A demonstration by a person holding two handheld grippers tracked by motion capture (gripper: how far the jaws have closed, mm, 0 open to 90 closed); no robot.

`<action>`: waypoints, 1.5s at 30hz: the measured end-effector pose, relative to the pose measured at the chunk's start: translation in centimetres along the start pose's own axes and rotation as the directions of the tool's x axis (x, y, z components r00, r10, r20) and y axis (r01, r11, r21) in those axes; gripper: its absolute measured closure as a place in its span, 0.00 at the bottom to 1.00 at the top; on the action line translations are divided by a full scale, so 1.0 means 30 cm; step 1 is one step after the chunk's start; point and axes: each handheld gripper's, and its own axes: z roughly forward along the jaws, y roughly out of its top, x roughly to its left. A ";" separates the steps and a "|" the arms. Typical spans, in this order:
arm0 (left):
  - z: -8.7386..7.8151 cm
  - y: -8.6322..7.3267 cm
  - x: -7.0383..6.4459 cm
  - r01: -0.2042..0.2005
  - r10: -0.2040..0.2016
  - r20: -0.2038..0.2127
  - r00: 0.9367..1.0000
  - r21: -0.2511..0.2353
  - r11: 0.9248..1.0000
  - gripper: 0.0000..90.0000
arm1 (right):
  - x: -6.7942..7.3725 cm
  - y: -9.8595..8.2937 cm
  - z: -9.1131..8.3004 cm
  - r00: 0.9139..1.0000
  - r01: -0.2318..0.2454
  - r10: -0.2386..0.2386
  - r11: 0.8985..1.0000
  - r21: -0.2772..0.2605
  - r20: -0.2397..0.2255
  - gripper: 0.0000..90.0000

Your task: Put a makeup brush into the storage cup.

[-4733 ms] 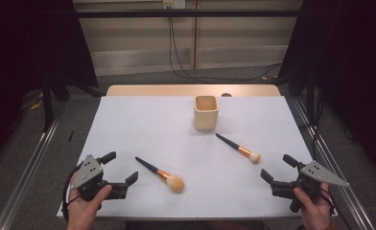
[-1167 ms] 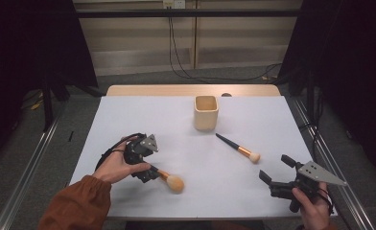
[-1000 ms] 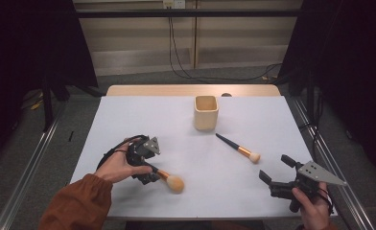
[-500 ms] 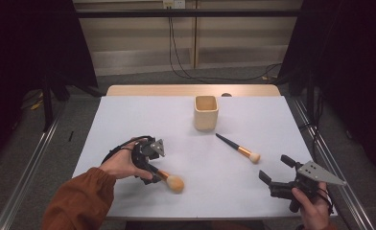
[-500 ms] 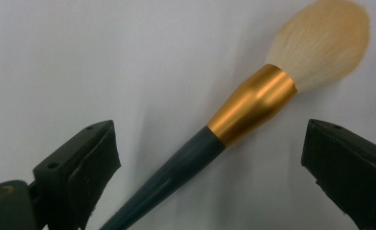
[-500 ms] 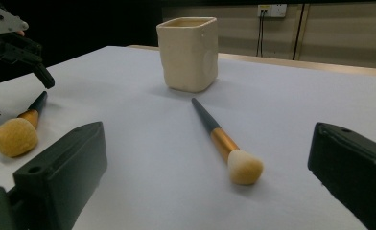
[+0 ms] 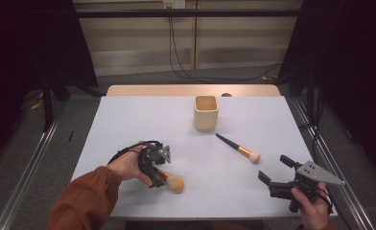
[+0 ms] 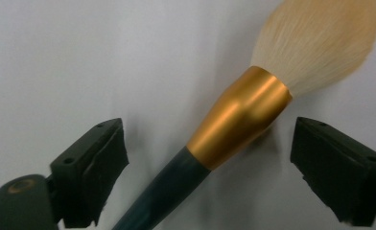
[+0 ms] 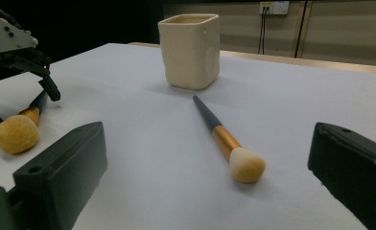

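Observation:
A large makeup brush (image 7: 175,183) with a dark handle, gold ferrule (image 8: 239,122) and tan head lies on the white table near the front left. My left gripper (image 7: 159,176) is lowered over it, open, with one jaw on each side of the ferrule and neither touching it. A smaller brush (image 7: 238,148) lies to the right of centre, its head toward the front right. My right gripper (image 7: 274,167) rests open near the front right edge, aimed at the small brush (image 9: 219,134). A cream square cup (image 7: 206,112) stands upright behind the brushes.
White sheet (image 7: 128,124) covers the table, with a wooden strip (image 7: 152,90) along the far edge. The cup (image 9: 190,50) stands just beyond the small brush's handle tip. Metal rails run along both sides of the table. Cables hang on the back wall.
My left gripper has left the front left edge, travelled right to the large brush and settled with its jaws astride the ferrule. The right gripper has stayed put.

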 end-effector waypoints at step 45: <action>-0.007 0.036 -0.010 0.027 -0.027 0.047 0.999 0.018 0.999 0.74 | -0.001 -0.004 0.007 1.000 -0.001 0.002 1.000 0.021 -0.009 0.00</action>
